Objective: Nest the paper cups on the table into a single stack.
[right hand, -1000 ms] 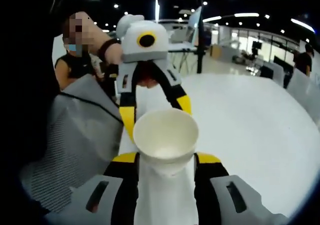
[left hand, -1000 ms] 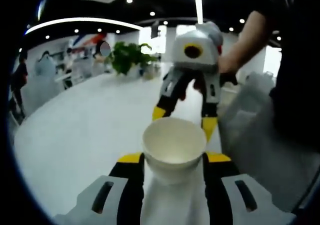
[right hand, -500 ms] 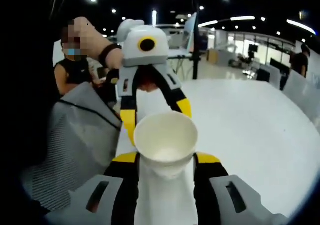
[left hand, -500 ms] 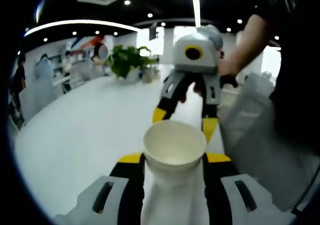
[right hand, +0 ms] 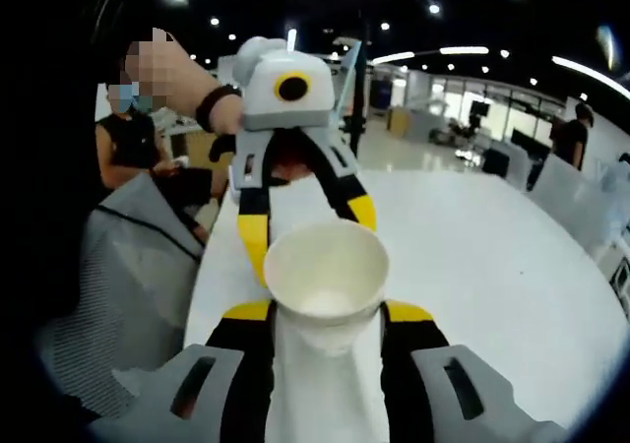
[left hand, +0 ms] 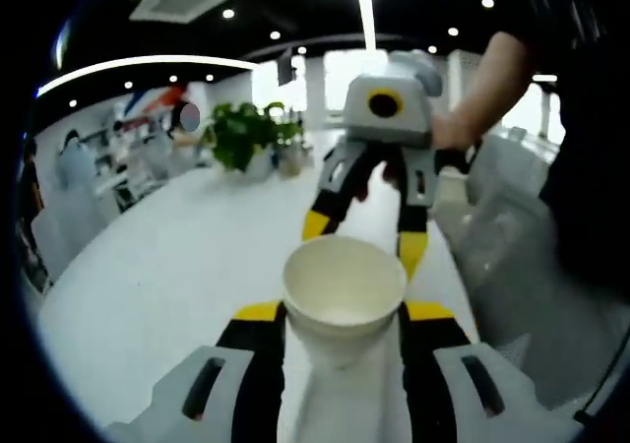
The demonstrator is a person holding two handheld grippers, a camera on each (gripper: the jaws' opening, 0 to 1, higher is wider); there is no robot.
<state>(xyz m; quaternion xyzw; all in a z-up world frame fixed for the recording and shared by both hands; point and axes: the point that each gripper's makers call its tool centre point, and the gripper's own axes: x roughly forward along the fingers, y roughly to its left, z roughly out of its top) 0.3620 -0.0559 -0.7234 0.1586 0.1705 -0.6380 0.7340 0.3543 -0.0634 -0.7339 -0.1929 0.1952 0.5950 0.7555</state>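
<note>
Left hand-held gripper (left hand: pixel 340 315) pinches paper cup (left hand: pixel 344 293) between yellow-tipped jaws, mouth of cup toward camera, above white counter (left hand: pixel 167 276). Right hand-held gripper (left hand: pixel 364 234) opposite, just behind cup; left gripper view also shows potted plant (left hand: pixel 241 133) and seated people far left. Right gripper view: right hand-held gripper (right hand: pixel 325 315) pinches second paper cup (right hand: pixel 326 278) same way; left hand-held gripper (right hand: pixel 307 228) faces it close behind. Gray mesh chair (right hand: pixel 128 285) at left, person in mask (right hand: pixel 133 133) behind, monitors far right.
</note>
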